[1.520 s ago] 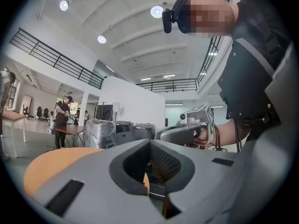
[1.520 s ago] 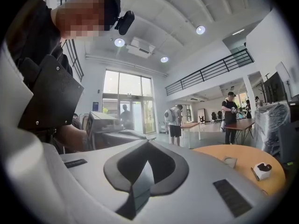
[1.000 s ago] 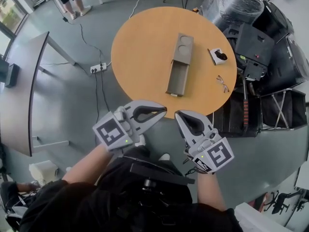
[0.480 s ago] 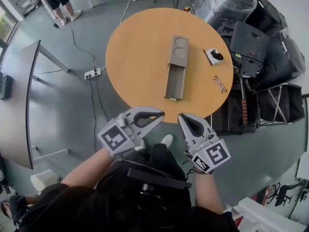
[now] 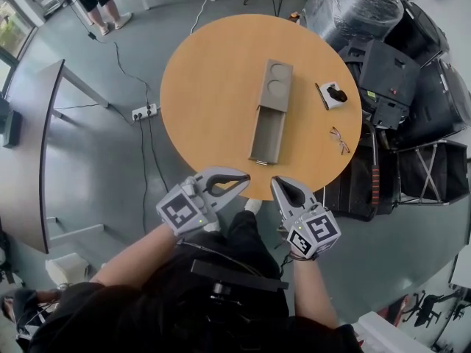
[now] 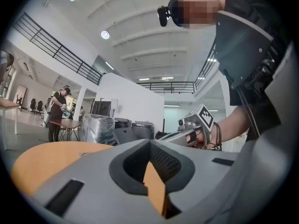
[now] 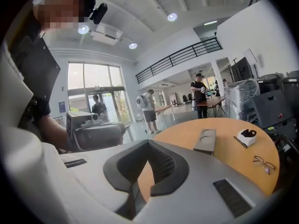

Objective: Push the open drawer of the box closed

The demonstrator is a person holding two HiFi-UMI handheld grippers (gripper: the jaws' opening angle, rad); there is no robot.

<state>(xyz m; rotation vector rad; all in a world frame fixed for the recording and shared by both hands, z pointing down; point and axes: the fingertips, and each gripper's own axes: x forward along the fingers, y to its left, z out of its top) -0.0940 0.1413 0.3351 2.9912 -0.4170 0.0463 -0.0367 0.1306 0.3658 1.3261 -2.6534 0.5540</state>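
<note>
While the box (image 5: 277, 87) lay near the middle of the round counter (image 5: 206, 87) with its drawer (image 5: 266, 134) pulled out toward the near edge, the left gripper (image 5: 247, 174) and right gripper (image 5: 274, 182) hovered side by side just off that edge, short of the drawer, both pairs of jaws closed on nothing.

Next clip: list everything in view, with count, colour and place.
table: one, round, orange-tan, centre
box: one, grey, mid-table
drawer: one, grey, pulled out of the box toward the person
holder: one, white with a black item, right of the box
glasses: one pair, near the table's right edge
power strip: one, white, floor left of the table
cases: several, black, right of the table
left tool: grey, jaws together, empty, at the table's near edge
right tool: grey, jaws together, empty, beside it
</note>
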